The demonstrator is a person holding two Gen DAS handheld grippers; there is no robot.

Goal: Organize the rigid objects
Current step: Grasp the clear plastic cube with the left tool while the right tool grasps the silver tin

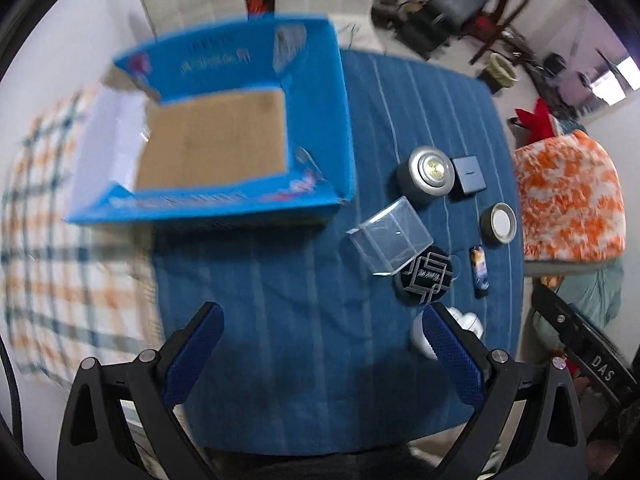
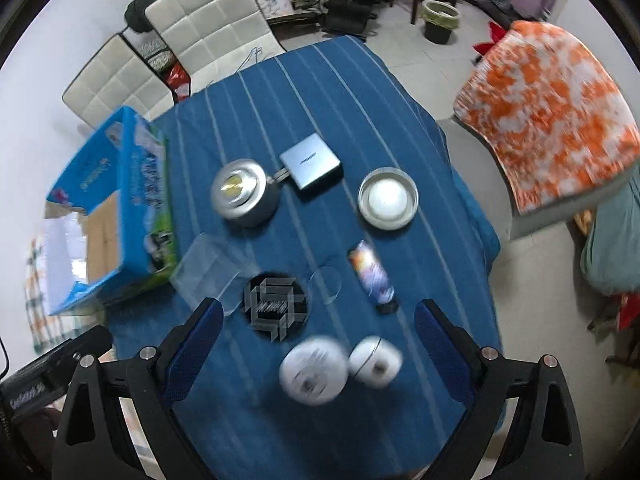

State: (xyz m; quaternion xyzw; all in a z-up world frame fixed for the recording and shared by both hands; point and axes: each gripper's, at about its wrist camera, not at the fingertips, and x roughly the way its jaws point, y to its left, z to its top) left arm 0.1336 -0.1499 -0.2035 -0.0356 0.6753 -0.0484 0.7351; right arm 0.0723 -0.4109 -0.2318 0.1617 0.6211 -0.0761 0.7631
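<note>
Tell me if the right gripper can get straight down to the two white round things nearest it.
Probably yes. The right gripper is open and holding nothing, and the two white round things lie uncovered on the blue cloth between its fingers, nothing above them.

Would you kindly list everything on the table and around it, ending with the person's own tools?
cardboard box: 1, blue, open, table's left side
puck light: 1, silver, mid-table
flat box: 1, grey, right of the puck light
round tin: 1, silver with white centre, right side
clear case: 1, transparent, beside the cardboard box
patterned disc: 1, black
small printed case: 1, dark
white round items: 2, near edge
tablecloth: 1, blue striped
left tool: open, empty
right tool: open, empty
</note>
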